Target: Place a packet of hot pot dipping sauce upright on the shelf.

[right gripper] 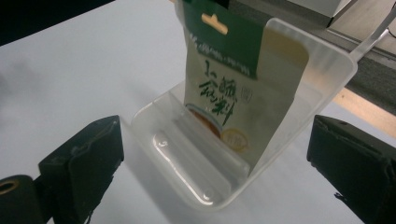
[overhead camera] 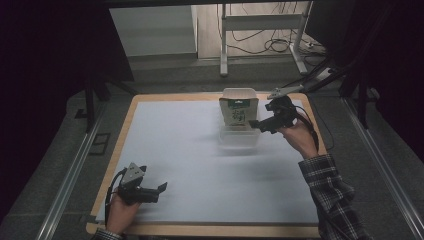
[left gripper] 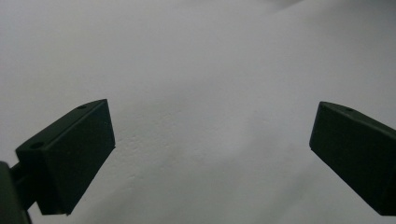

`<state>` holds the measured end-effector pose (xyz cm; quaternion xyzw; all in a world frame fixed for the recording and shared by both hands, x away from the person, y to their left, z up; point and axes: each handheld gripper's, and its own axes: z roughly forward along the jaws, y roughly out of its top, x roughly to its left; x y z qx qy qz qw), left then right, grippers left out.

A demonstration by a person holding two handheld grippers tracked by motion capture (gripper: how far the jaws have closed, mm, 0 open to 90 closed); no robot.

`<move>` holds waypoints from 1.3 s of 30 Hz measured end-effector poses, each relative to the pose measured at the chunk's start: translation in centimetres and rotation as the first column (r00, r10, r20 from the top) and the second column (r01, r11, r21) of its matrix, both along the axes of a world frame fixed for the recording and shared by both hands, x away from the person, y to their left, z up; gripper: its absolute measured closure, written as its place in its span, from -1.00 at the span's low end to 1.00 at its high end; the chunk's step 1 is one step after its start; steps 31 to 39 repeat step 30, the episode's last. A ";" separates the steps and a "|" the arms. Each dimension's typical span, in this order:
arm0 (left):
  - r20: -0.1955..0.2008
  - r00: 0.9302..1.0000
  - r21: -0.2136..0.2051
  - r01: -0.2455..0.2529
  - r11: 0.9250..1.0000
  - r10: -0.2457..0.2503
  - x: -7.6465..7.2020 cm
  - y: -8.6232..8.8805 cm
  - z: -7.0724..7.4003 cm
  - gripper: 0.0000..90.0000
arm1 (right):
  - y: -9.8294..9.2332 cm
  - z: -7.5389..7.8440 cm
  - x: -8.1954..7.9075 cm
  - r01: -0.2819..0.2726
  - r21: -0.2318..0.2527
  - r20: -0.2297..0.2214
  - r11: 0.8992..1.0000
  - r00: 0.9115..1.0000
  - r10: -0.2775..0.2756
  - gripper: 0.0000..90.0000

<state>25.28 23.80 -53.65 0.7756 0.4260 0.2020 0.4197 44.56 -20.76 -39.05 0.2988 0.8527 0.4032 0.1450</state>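
A white sheet point(overhead camera: 200, 165) is spread over the wooden tabletop point(overhead camera: 127, 117), whose bare rim is seen around it. Toward the far edge, right of the middle, a clear plastic container point(overhead camera: 240, 137) is set on the sheet. A pouch point(overhead camera: 239, 111) with a green top band and dark lettering on a pale front is stood upright in it, leaned against the container's tall back wall.

The right gripper point(overhead camera: 256, 123) is held in the person's right hand point(overhead camera: 300, 137) just beside the container's right side, its jaws pointed at the pouch. In the right gripper view its jaws are seen wide apart, with the container point(right gripper: 205, 154) and the pouch point(right gripper: 224, 98) between and beyond them; nothing is clamped, and no contact with the container can be made out. A plaid sleeve point(overhead camera: 332, 195) is seen on the right forearm.

The left gripper point(overhead camera: 161, 188) is held in the left hand point(overhead camera: 120, 212) near the near left corner of the tabletop, well apart from the container. In the left gripper view its jaws are spread wide over the bare sheet point(left gripper: 205, 93), with nothing between them.
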 end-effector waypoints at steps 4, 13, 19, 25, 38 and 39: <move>0.002 1.000 -0.002 0.001 1.000 -0.001 0.0 0.0 0.0 -1.00 | -0.8 -0.5 -1.4 0.008 0.026 0.000 1.000 1.000 -0.008 -0.94; 0.006 1.000 -0.006 0.004 1.000 -0.004 -0.1 0.0 0.1 -1.00 | -2.2 -2.4 -4.9 0.017 0.055 0.009 0.998 1.000 -0.018 -0.96; 0.006 1.000 -0.003 0.006 1.000 -0.006 -0.1 0.0 0.0 -1.00 | -3.1 -4.4 -6.8 0.036 0.067 0.006 0.997 0.999 -0.037 -0.96; 0.002 1.000 0.001 0.010 1.000 -0.010 -0.1 -0.1 0.0 -1.00 | -3.8 -7.1 -8.1 0.045 0.031 -0.003 0.999 0.999 -0.045 -0.96; 0.006 1.000 -0.007 0.007 1.000 -0.007 0.0 -0.1 0.1 -1.00 | -3.9 -8.2 -8.1 0.041 0.012 -0.020 0.999 0.999 -0.041 -0.96; 0.006 1.000 -0.007 0.007 1.000 -0.007 0.0 -0.1 0.1 -1.00 | -3.9 -8.2 -8.1 0.041 0.012 -0.020 0.999 0.999 -0.041 -0.96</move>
